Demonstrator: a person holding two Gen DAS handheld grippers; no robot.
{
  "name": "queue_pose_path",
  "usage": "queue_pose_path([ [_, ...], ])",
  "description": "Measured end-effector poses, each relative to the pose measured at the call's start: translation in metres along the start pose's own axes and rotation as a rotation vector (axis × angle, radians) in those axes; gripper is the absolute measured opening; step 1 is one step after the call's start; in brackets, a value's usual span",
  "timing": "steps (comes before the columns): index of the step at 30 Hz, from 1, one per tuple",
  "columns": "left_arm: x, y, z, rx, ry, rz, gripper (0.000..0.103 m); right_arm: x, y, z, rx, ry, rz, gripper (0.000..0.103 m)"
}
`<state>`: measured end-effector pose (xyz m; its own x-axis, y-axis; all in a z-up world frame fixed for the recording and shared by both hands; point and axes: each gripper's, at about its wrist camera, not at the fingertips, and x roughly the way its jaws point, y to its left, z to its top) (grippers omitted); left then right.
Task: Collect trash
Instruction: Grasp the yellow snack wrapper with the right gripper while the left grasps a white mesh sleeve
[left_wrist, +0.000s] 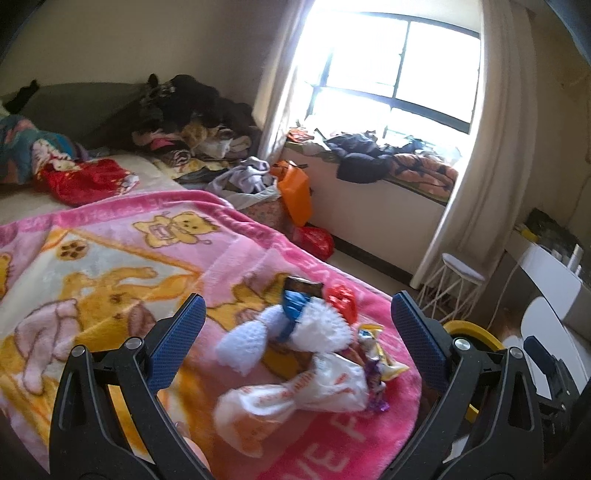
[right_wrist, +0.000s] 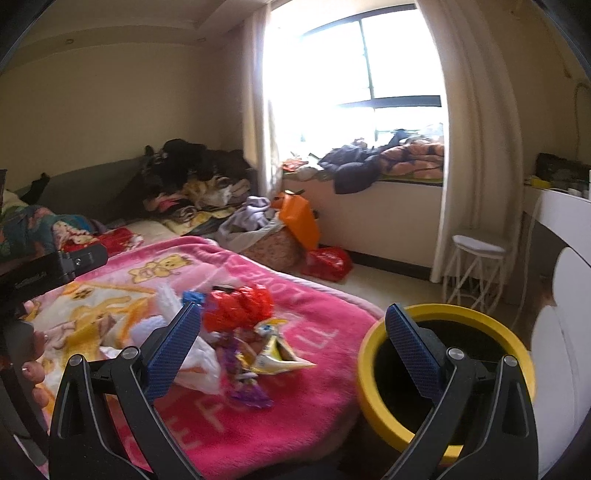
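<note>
Trash lies in a heap on a pink cartoon blanket (left_wrist: 110, 258) on the bed. It holds a white printed plastic bag (left_wrist: 291, 397), a white fluffy piece (left_wrist: 321, 325), a blue wrapper (left_wrist: 293, 306), a red crumpled wrapper (left_wrist: 341, 301) and a yellow snack packet (left_wrist: 384, 363). My left gripper (left_wrist: 297, 314) is open and empty above the heap. In the right wrist view the red wrapper (right_wrist: 240, 306), yellow packet (right_wrist: 275, 350) and a purple wrapper (right_wrist: 245, 387) show. My right gripper (right_wrist: 293, 319) is open and empty between the heap and a yellow-rimmed bin (right_wrist: 373, 365).
The bin stands off the bed's right corner; its rim shows in the left wrist view (left_wrist: 476, 330). A white stool (right_wrist: 476, 266), orange bag (right_wrist: 299, 218) and red bag (right_wrist: 328, 262) sit on the floor by the window ledge (right_wrist: 388, 203). Clothes pile up at the bed's far end (left_wrist: 192, 118).
</note>
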<state>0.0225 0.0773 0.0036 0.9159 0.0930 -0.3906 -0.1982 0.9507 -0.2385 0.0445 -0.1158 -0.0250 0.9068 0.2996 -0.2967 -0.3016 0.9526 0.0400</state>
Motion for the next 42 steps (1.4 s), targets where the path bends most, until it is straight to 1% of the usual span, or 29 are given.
queue_pose_path([
  [3,0.001,0.014,0.007,-0.021,-0.001,0.009,0.092,0.012,0.008,0.008,-0.013,0.016,0.03,0.097],
  [5,0.004,0.02,0.011,-0.033,-0.001,0.014,0.092,0.021,0.011,0.013,-0.016,0.041,0.06,0.097],
  [7,0.009,0.024,0.016,-0.042,-0.007,0.001,0.092,0.031,0.01,0.018,-0.01,0.063,0.076,0.097],
  [9,0.014,0.023,0.019,-0.029,-0.002,-0.005,0.092,0.045,0.008,0.023,-0.009,0.091,0.09,0.097],
  [12,0.024,0.019,0.023,-0.027,0.026,-0.028,0.092,0.063,0.005,0.026,-0.008,0.128,0.096,0.097],
  [15,0.036,0.013,0.025,-0.052,0.065,-0.051,0.092,0.084,0.0,0.025,-0.022,0.189,0.097,0.097],
  [17,0.044,0.006,0.023,-0.042,0.085,-0.059,0.092,0.095,-0.004,0.022,-0.023,0.226,0.095,0.096],
  [21,0.058,-0.011,0.018,-0.004,0.123,-0.078,0.092,0.119,-0.01,0.013,-0.025,0.301,0.099,0.089],
  [22,0.062,-0.014,0.017,-0.001,0.133,-0.08,0.092,0.123,-0.01,0.011,-0.026,0.314,0.099,0.088],
  [25,0.072,-0.018,0.012,0.001,0.165,-0.082,0.092,0.145,-0.01,0.0,-0.033,0.389,0.121,0.084],
  [27,0.079,-0.019,0.009,0.007,0.184,-0.08,0.091,0.158,-0.01,-0.008,-0.036,0.449,0.132,0.078],
  [29,0.086,-0.021,0.005,0.021,0.212,-0.081,0.086,0.172,-0.01,-0.016,-0.032,0.504,0.145,0.073],
  [31,0.094,-0.024,-0.001,0.038,0.251,-0.072,0.077,0.181,-0.008,-0.021,-0.036,0.532,0.151,0.071],
  [33,0.1,-0.022,-0.006,0.03,0.279,-0.067,0.076,0.19,-0.007,-0.024,-0.031,0.558,0.155,0.069],
  [35,0.106,-0.022,-0.011,0.024,0.304,-0.066,0.075,0.201,-0.007,-0.03,-0.018,0.595,0.152,0.064],
  [39,0.116,-0.024,-0.017,0.047,0.336,-0.05,0.066,0.218,-0.008,-0.038,-0.005,0.654,0.151,0.06],
  [41,0.123,-0.024,-0.019,0.044,0.366,-0.043,0.058,0.226,-0.008,-0.043,0.005,0.681,0.16,0.052],
  [42,0.126,-0.023,-0.02,0.039,0.379,-0.038,0.05,0.229,-0.007,-0.044,0.005,0.689,0.168,0.043],
])
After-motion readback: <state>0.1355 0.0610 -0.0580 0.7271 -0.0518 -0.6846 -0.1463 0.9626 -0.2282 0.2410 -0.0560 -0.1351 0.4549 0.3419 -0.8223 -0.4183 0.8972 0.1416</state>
